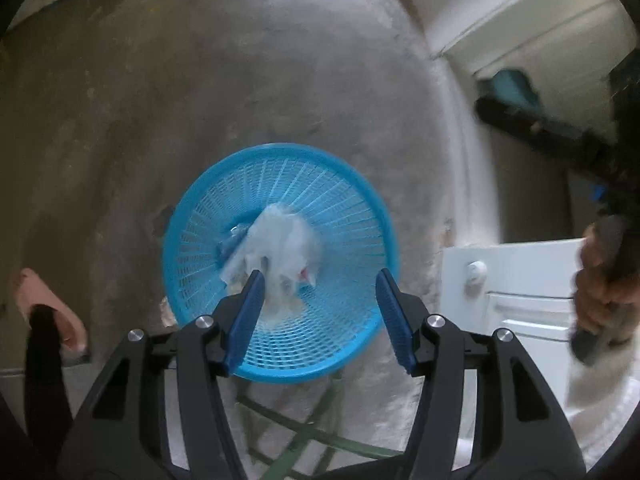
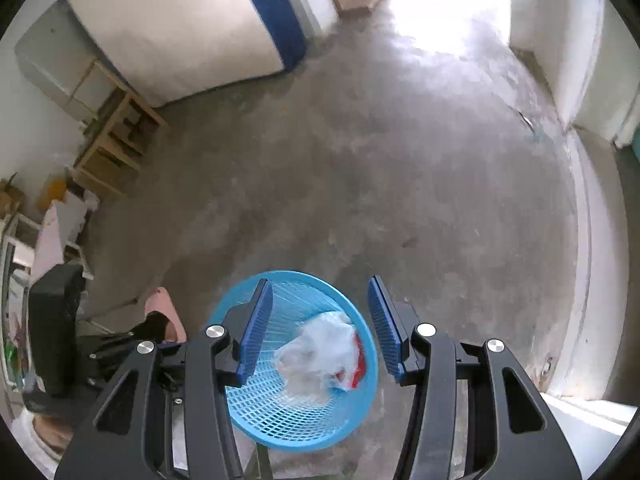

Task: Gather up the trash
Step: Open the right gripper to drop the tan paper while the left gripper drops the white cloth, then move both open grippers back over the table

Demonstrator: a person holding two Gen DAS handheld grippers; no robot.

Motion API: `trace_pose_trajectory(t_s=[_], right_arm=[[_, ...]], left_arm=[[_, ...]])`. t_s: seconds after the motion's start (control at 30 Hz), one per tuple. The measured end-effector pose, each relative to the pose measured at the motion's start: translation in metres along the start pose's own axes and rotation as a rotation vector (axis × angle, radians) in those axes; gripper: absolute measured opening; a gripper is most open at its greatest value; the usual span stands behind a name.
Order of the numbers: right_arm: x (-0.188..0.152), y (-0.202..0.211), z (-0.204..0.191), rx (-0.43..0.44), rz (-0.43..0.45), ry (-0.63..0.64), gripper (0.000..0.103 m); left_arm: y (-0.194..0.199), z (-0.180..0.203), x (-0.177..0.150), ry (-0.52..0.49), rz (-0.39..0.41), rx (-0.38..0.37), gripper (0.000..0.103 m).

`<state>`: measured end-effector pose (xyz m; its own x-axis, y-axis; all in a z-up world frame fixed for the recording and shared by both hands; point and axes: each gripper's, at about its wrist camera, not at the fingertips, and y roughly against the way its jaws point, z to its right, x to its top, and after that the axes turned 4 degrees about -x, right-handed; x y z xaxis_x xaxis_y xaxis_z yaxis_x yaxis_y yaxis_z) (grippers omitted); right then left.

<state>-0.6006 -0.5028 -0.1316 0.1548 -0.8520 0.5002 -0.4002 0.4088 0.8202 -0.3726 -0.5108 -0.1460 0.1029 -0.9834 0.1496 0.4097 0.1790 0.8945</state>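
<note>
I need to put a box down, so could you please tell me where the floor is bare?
The concrete floor is bare between the blue basket and the mattress. It is crowded beside the wooden shelf at left.

the left gripper (image 1: 318, 300) points down over a round blue mesh basket (image 1: 344, 200) at the centre of the frame, its blue-padded jaws standing apart with nothing pressed between them. a crumpled clear plastic bag (image 1: 280, 244) lies in the basket, just beside the left-hand pad, with a speck of red showing near its lower edge. the basket sits above a grey concrete floor (image 1: 200, 100) that fills the upper half. at the right edge, a blurred hand (image 1: 604, 284) grips a dark handle before a white cabinet (image 1: 520, 280). a pink shape (image 1: 48, 304) sits at lower left.
</note>
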Motion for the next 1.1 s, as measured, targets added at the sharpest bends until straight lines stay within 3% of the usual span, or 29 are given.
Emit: trace_pose_trajectory(t_s=[0.07,0.23,0.37,0.5,0.63,0.73,0.93,1.1], right_arm=[[-0.002,0.003,-0.012,0.004,0.004,0.034,0.049],[0.002,-0.001,-0.059,0.105,-0.009,0.118,0.049],[0.006,0.001,-0.113,0.202,-0.018,0.218,0.049],[0.005,0.011,-0.181,0.267,-0.004,0.373,0.049],[0.001,0.019,-0.240,0.365,-0.007,0.474,0.049],[-0.003,0.025,-0.279,0.438,-0.015,0.527,0.049],[-0.014,0.047,-0.346,0.541,-0.012,0.645,0.051],[-0.023,0.049,-0.389,0.599,-0.052,0.679,0.053]], left_arm=[[0.027,-0.001,-0.003,-0.017,0.044,0.040,0.058],[0.150,-0.002,-0.024,-0.037,0.220,0.128,0.058],[0.264,-0.007,-0.063,-0.025,0.403,0.232,0.058],[0.358,-0.022,-0.117,0.087,0.574,0.359,0.063],[0.420,-0.052,-0.171,0.251,0.695,0.441,0.064],[0.453,-0.072,-0.211,0.365,0.737,0.522,0.064],[0.525,-0.112,-0.308,0.610,0.867,0.578,0.069],[0.535,-0.149,-0.365,0.732,0.848,0.632,0.071]])
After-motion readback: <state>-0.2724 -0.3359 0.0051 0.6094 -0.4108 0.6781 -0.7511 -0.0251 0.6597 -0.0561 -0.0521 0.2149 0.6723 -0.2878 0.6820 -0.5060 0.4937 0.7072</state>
